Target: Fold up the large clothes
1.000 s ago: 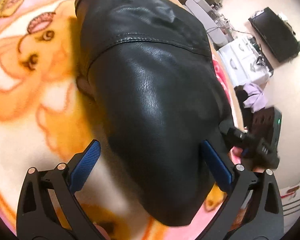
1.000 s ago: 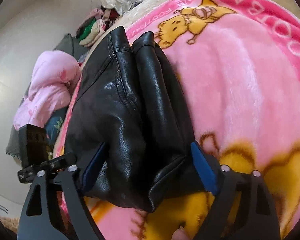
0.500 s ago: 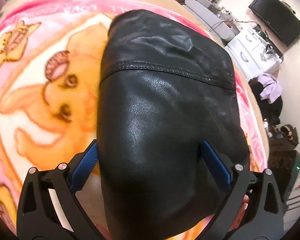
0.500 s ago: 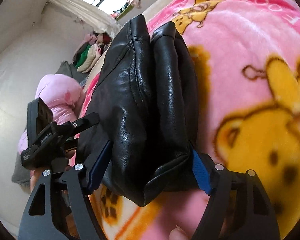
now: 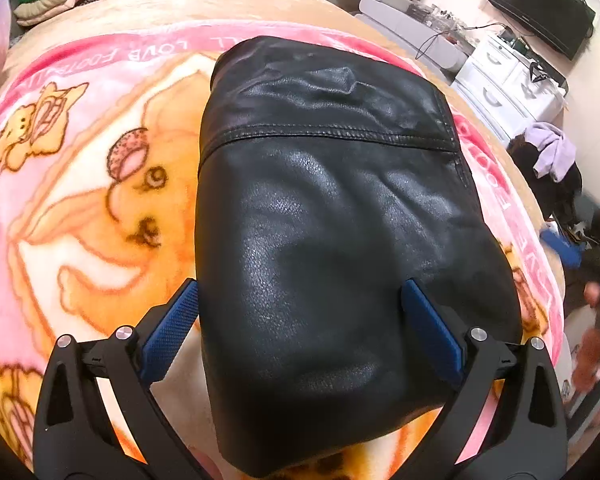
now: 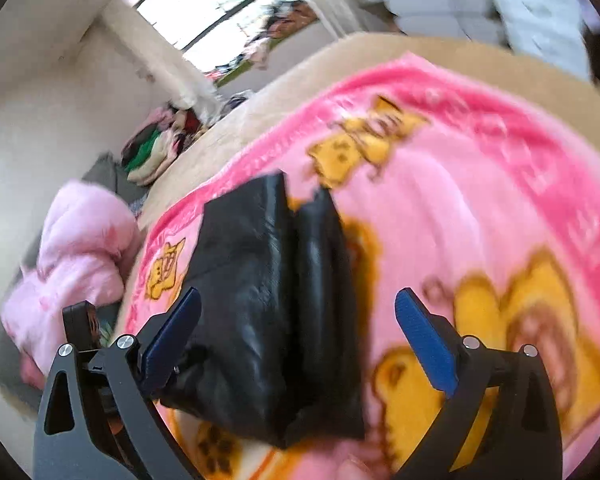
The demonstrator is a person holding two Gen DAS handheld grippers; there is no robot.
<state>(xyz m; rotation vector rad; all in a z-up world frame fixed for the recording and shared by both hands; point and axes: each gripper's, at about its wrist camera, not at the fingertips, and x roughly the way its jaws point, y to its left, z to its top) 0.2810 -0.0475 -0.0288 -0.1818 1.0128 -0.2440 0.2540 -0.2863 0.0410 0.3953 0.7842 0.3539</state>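
The right view is blurred. The folded jacket lies on the pink blanket. Left gripper and right gripper both stand wide open above it, right jaws just narrowing, gripping nothing. Clothes pile beyond

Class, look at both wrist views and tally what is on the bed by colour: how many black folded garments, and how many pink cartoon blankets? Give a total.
Black: 1, the folded leather jacket
Pink: 1, the cartoon blanket under it
Total: 2
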